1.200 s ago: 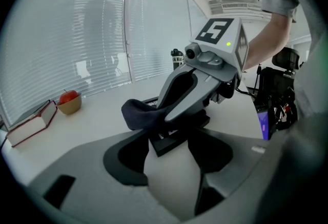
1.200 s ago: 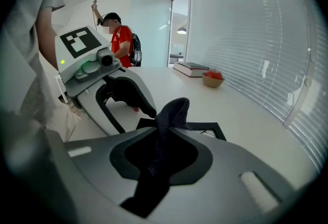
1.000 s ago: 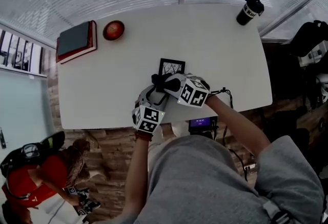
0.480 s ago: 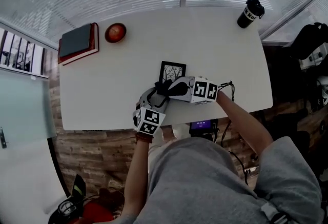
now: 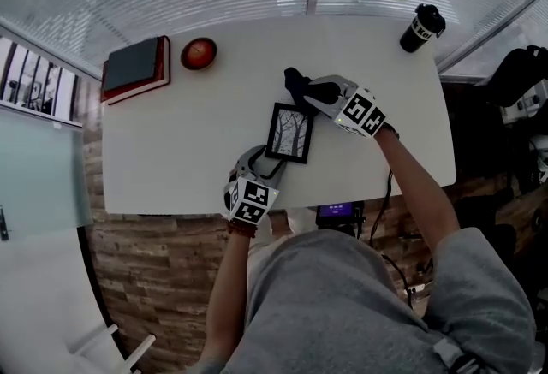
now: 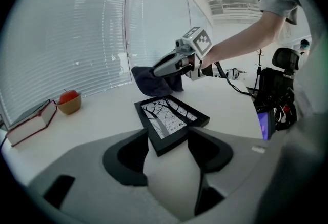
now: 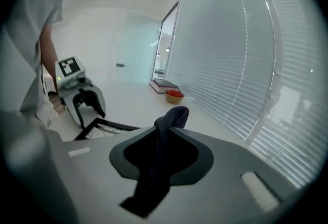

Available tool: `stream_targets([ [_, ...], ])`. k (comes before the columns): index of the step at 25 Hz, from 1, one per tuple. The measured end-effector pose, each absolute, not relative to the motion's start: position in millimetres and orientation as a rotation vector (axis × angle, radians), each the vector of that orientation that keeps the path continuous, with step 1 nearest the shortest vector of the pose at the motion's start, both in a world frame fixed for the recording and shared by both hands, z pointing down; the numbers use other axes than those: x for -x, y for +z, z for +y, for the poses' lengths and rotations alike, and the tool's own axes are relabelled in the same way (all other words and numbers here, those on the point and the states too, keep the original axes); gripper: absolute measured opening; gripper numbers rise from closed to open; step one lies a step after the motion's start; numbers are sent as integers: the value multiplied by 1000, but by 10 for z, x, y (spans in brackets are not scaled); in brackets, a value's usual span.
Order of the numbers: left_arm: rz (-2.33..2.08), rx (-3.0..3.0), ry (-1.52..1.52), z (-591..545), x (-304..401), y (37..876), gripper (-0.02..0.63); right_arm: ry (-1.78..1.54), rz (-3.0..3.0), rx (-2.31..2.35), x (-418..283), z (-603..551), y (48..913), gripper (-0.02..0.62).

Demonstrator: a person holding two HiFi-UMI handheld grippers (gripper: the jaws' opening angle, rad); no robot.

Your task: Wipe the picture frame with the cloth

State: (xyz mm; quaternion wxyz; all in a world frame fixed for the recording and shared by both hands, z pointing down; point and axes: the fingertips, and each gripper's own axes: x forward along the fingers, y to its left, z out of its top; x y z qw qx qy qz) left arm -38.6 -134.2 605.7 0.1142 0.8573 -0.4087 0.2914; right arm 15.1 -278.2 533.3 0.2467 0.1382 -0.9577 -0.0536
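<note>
A black picture frame [image 5: 289, 133] with a tree print lies on the white table [image 5: 171, 150]. My left gripper [image 5: 269, 163] is shut on its near corner, and the frame [image 6: 169, 118] shows wedged between the jaws of this gripper [image 6: 167, 149]. My right gripper [image 5: 308, 92] hovers just past the frame's far edge, shut on a dark cloth [image 5: 296, 80]. In the right gripper view the cloth [image 7: 166, 130] hangs bunched between the jaws of that gripper [image 7: 163, 152]. The cloth [image 6: 152, 79] is off the frame's glass.
A red-edged book [image 5: 133, 66] and a bowl holding something red [image 5: 199, 53] sit at the table's far left. A black tumbler [image 5: 421, 27] stands at the far right corner. The table's near edge [image 5: 171, 208] runs just below my left gripper.
My right gripper has swept with the cloth from the frame's near end across it to beyond the far edge, baring the glass. The left gripper has kept its hold in place.
</note>
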Motion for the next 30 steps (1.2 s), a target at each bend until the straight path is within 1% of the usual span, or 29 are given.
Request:
stream_targets([
  [2, -1199, -2514, 852, -1343, 380, 6049, 245, -178, -2525, -375, -145, -2859, 5527, 81],
  [6, -1196, -2512, 855, -1345, 365, 6054, 245, -45, -2483, -296, -26, -2685, 5909, 80],
  [8, -1197, -2515, 856, -1348, 364, 6052, 245, 7, -2504, -362, 3, -2644, 5929, 77],
  [11, -1196, -2511, 865, -1348, 384, 6058, 247, -14, -2501, -419, 13, -2593, 5906, 77],
  [17, -1198, -2512, 860, -1342, 382, 6057, 247, -159, -2465, -273, 90, -2114, 5954, 69],
  [26, -1201, -2513, 862, -1346, 395, 6064, 247, -11, -2515, -199, 114, -1878, 5963, 67],
  [30, -1197, -2515, 861, -1348, 392, 6065, 247, -19, -2528, -179, 135, -1717, 5960, 66],
])
